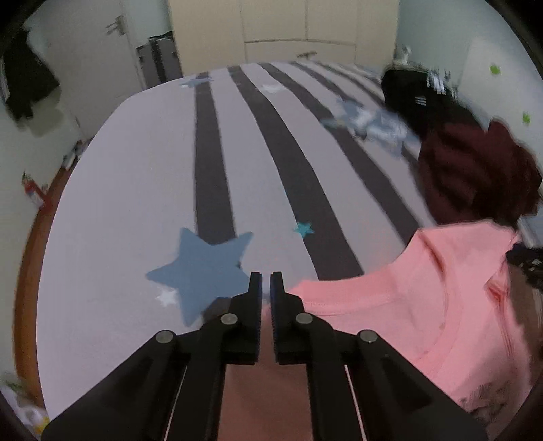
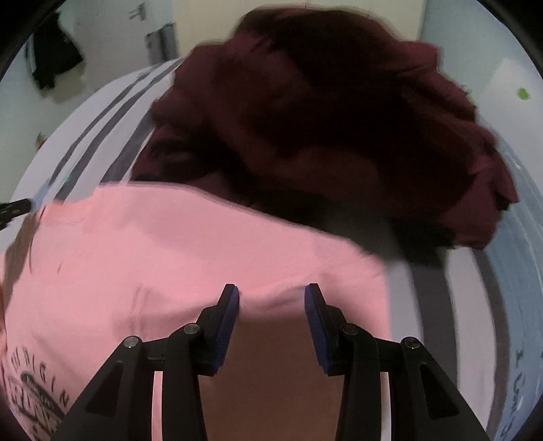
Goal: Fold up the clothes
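A pink T-shirt [image 1: 390, 305] with a dark print lies across the striped bed cover [image 1: 135, 186], partly lifted. My left gripper [image 1: 266, 281] is shut on the shirt's left edge, and the cloth hangs down behind its fingers. In the right wrist view the same pink T-shirt [image 2: 203, 244] fills the lower half. My right gripper [image 2: 271, 295] pinches a bunched fold of it between its blue pads [image 2: 230, 305], which stand partly apart. The left gripper's tip [image 2: 13, 207] shows at that view's left edge.
A crumpled maroon garment [image 2: 322, 118] lies just beyond the pink shirt, also seen as the maroon garment [image 1: 475, 176]. Farther back are a black garment [image 1: 417, 91] and a pale blue one [image 1: 373, 125]. A wardrobe [image 1: 288, 30] and a door [image 1: 85, 51] stand behind the bed.
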Action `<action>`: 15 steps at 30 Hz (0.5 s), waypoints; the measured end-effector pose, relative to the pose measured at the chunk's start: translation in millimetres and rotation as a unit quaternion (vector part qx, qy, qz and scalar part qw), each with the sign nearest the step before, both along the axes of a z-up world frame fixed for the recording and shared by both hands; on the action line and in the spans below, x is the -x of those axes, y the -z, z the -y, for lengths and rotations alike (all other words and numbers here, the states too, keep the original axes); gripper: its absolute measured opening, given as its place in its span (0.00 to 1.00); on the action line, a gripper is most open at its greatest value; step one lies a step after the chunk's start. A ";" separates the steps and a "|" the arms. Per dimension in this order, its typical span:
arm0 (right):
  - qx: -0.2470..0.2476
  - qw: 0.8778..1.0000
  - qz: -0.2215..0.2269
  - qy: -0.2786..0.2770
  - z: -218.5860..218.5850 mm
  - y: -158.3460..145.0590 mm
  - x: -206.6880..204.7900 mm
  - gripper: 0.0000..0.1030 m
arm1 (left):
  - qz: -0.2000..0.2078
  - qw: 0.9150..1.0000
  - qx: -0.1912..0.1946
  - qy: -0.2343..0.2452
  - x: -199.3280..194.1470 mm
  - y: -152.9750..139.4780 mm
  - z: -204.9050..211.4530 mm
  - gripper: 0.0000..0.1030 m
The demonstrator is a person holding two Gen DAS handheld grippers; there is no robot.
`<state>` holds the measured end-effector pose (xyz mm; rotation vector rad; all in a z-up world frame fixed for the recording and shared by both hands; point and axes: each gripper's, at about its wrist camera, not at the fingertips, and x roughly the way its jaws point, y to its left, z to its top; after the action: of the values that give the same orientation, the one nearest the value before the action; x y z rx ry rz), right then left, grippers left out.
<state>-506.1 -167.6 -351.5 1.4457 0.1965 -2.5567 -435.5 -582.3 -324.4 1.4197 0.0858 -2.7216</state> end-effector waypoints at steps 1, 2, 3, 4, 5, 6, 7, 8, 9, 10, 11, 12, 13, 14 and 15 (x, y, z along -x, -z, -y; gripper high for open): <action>0.005 1.000 -0.005 0.011 -5.5 -5.0 -0.1 0.35 | -0.004 1.000 -0.007 -0.006 -10.8 -6.2 3.3 0.07; 0.012 1.000 -0.010 0.017 -10.8 -10.3 -1.5 0.35 | -0.009 1.000 -0.013 -0.013 -21.9 -11.7 6.5 0.08; 0.019 1.000 -0.013 0.017 -16.0 -16.6 -5.4 0.35 | -0.010 0.999 -0.024 -0.025 -36.4 -15.5 9.7 0.09; 0.021 1.000 -0.015 0.012 -19.1 -22.0 -13.4 0.35 | -0.010 0.999 -0.037 -0.038 -52.1 -18.6 12.8 0.12; 0.021 1.000 -0.018 0.006 -21.3 -26.9 -22.6 0.36 | -0.008 0.998 -0.047 -0.051 -69.2 -19.4 13.0 0.15; 0.020 1.000 -0.021 0.000 -23.6 -31.7 -31.9 0.36 | -0.005 0.996 -0.057 -0.067 -89.7 -18.1 16.0 0.18; 0.020 1.000 -0.024 -0.006 -25.8 -36.6 -41.1 0.37 | 0.003 0.994 -0.066 -0.084 -118.0 -17.9 23.9 0.24; 0.019 0.999 -0.025 -0.012 -30.0 -40.0 -52.2 0.37 | 0.012 0.992 -0.072 -0.101 -141.0 -14.5 28.5 0.27; 0.018 0.999 -0.022 -0.016 -33.2 -40.9 -67.4 0.37 | 0.024 0.990 -0.077 -0.119 -164.5 -8.7 30.8 0.29; 0.017 0.999 -0.018 -0.021 -35.6 -41.0 -83.8 0.37 | 0.036 0.987 -0.081 -0.136 -189.1 -2.5 32.7 0.31; 0.013 1.000 -0.012 -0.025 -37.9 -40.3 -100.3 0.37 | 0.049 0.983 -0.085 -0.153 -213.8 3.8 34.6 0.32; 0.008 1.000 -0.007 -0.029 -40.1 -39.2 -116.9 0.37 | 0.062 0.979 -0.089 -0.171 -238.4 10.0 36.6 0.33; 0.003 0.999 -0.001 -0.033 -42.3 -38.2 -133.5 0.37 | 0.074 0.976 -0.091 -0.184 -262.8 15.5 36.6 0.34; -0.001 0.999 0.005 -0.038 -42.3 -34.7 -147.9 0.37 | 0.086 0.972 -0.094 -0.196 -287.0 20.7 36.0 0.34; -0.006 0.999 0.011 -0.043 -41.3 -30.2 -161.5 0.37 | 0.093 0.970 -0.094 -0.205 -306.5 23.8 33.6 0.34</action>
<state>-344.6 -126.3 -321.3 1.4372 0.2649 -2.4744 -128.9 -615.9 -348.2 1.4972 0.5712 -2.2837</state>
